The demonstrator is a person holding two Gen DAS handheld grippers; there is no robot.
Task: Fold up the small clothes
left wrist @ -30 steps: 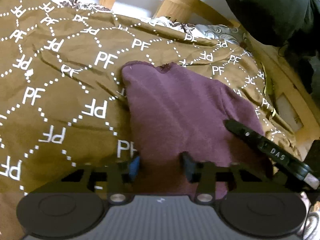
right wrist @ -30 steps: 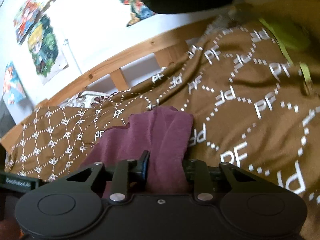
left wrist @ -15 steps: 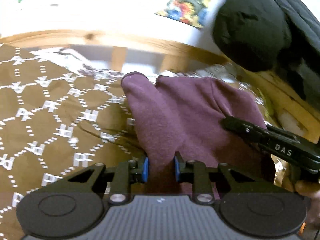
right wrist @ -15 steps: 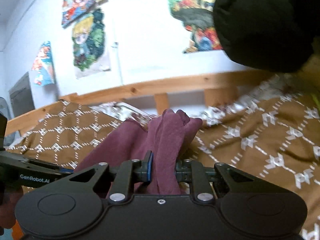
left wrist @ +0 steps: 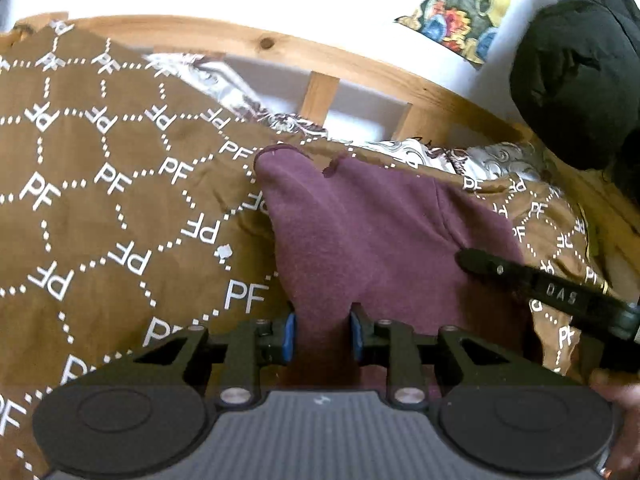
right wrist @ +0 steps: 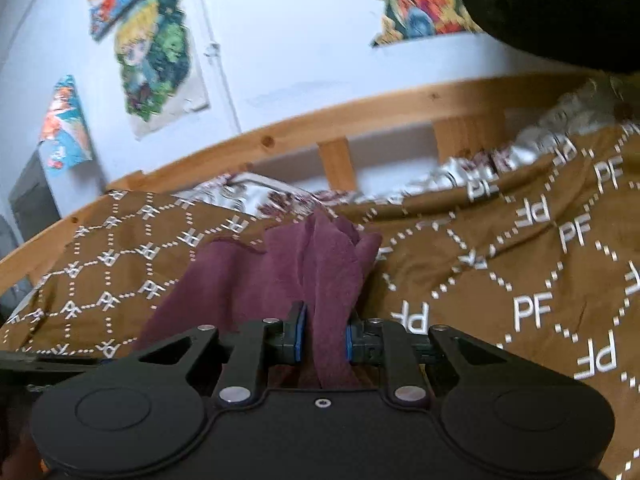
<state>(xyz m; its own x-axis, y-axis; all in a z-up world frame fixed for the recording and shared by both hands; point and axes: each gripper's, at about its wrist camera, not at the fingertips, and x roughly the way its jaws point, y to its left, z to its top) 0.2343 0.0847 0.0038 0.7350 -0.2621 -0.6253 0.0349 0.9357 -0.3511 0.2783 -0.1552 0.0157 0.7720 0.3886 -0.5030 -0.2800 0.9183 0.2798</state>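
Two claws share one small garment, a plum-coloured fleece piece (left wrist: 360, 232) that lies on a bed covered by a brown quilt (left wrist: 120, 200) printed with white letters in a dotted lattice. The left claw (left wrist: 322, 338) has the near hem bunched between its blue pads; its jaws are opening slightly, yet the pads press on the cloth from both sides, so it has hold of the fabric. From this claw the garment stretches straight ahead and a little to the right, its long axis running away from the fingers toward the wooden bed rail (left wrist: 320, 60), with two rounded lobes at the far end near that rail. The right claw (right wrist: 324, 340) pinches a gathered fold of the same garment (right wrist: 320, 272) between its pads, jaws narrow and closed on the cloth; ahead of it the fabric rises in a crumpled ridge, while the rest spreads low and to the left of the fingers. In the left wrist view the right claw shows as a dark bar (left wrist: 540, 284) coming in from the right, resting against the garment's right edge. Both claws therefore sit side by side on the near edge, with the whole cloth lying beyond them. My judgement is that the next move turns on carrying this near edge forward over the far lobes, both claws travelling together so the fold stays square. A dark padded bundle (left wrist: 572, 80) lies beyond the rail to the right.
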